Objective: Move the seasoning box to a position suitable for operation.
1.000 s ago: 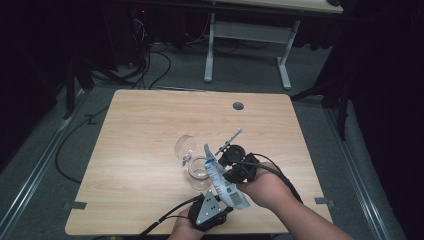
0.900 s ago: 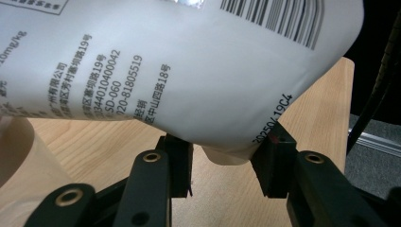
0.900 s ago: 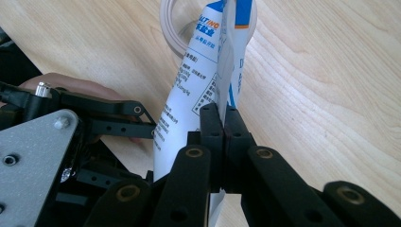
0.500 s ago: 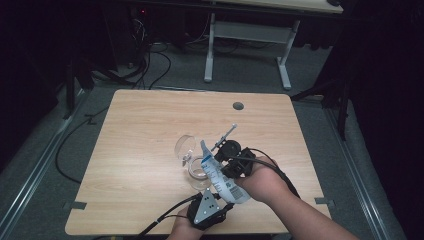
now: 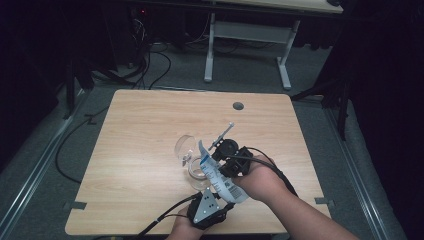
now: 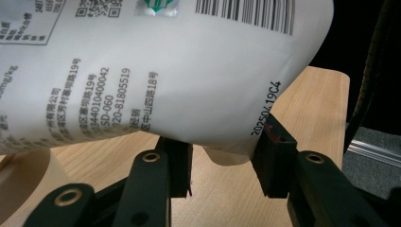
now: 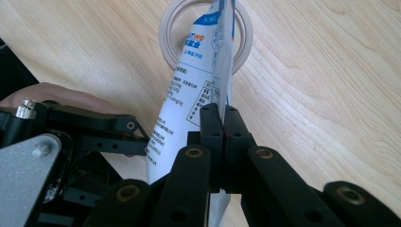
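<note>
A white and blue printed pouch hangs tilted between my two grippers above the front of the wooden table. My right gripper is shut on the flat upper edge of the pouch, whose top corner points down into the round mouth of a clear glass jar. My left gripper has its jaws on either side of the bulging bottom of the pouch. In the high view the left gripper is nearest the front edge, with the right gripper beyond it, next to the jar.
A second clear glass piece lies just beyond the jar. A round grommet hole sits near the table's far edge. Cables trail from both grippers over the front edge. Desk legs and cables stand on the floor behind the table.
My right hand has shifted slightly left and away, bringing the pouch's top closer over the jar. The left gripper has stayed near the front edge.
</note>
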The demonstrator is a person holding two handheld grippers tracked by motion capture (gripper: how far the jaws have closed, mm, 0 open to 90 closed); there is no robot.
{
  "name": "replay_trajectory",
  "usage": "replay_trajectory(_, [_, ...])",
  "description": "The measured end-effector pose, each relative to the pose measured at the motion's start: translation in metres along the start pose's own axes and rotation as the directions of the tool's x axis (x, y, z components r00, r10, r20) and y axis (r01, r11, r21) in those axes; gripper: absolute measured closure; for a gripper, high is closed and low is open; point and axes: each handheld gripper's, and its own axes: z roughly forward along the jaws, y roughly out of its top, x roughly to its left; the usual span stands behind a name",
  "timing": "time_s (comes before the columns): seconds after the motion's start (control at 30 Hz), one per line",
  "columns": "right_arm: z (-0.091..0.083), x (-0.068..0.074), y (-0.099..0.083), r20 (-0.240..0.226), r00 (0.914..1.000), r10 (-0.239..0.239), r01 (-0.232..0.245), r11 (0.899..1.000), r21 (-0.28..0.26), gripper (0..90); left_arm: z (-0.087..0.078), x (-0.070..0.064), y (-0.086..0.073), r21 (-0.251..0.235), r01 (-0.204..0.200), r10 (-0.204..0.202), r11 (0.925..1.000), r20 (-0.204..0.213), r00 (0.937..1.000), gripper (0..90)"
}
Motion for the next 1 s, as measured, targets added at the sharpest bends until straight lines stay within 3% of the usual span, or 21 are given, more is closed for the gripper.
replay_trajectory(1.0, [0.0,0.001,0.012,-0.003,0.9998,-0.02,0.02,1.0,0.002,90.0,-0.002,0.006,0.006,-0.014,0.019,-0.019,0.9997,0.026,0.9995,61.6])
